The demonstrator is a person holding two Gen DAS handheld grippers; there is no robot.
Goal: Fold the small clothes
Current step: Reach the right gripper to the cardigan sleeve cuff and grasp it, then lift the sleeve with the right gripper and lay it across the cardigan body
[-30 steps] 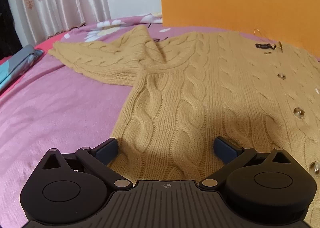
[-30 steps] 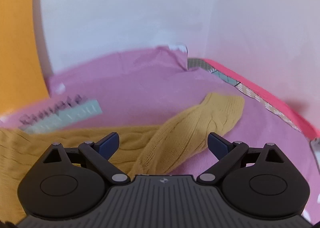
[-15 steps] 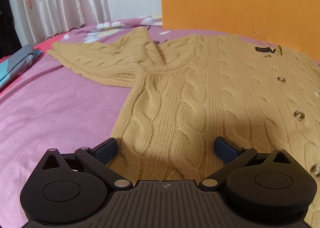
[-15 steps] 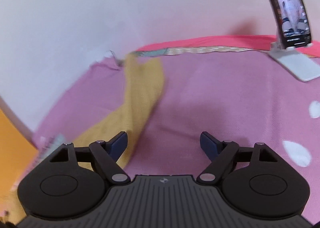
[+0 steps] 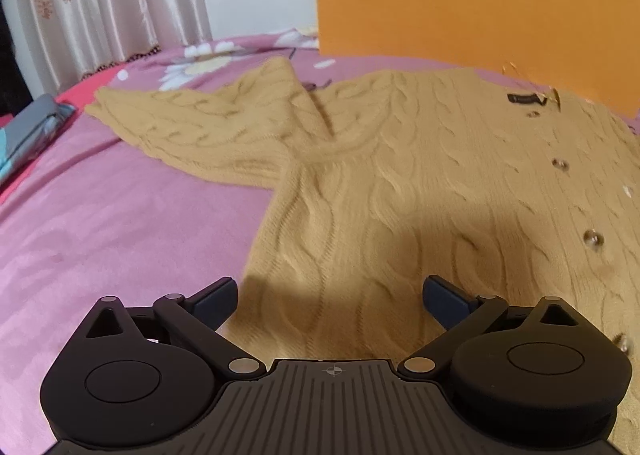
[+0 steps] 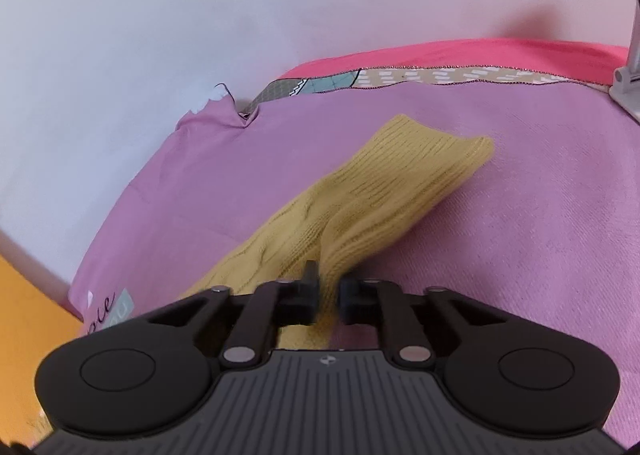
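A mustard cable-knit cardigan (image 5: 420,183) with buttons lies spread flat on the pink bed sheet (image 5: 120,215). Its left sleeve (image 5: 200,123) stretches out to the left. My left gripper (image 5: 330,295) is open and empty, hovering over the cardigan's lower left hem. In the right wrist view my right gripper (image 6: 328,295) is shut on the cardigan's right sleeve (image 6: 384,191), pinching the fabric's edge a little short of the ribbed cuff (image 6: 436,143), which lies ahead on the sheet.
An orange board (image 5: 480,7) stands behind the cardigan. Curtains (image 5: 112,3) hang at the back left, and folded grey-blue cloth (image 5: 32,135) lies at the left edge. A white wall (image 6: 200,35) and a grey stand (image 6: 628,83) border the bed on the right side.
My right gripper swung back onto the right sleeve and closed on it; earlier it was open. The left gripper stayed open and drifted slightly over the hem.
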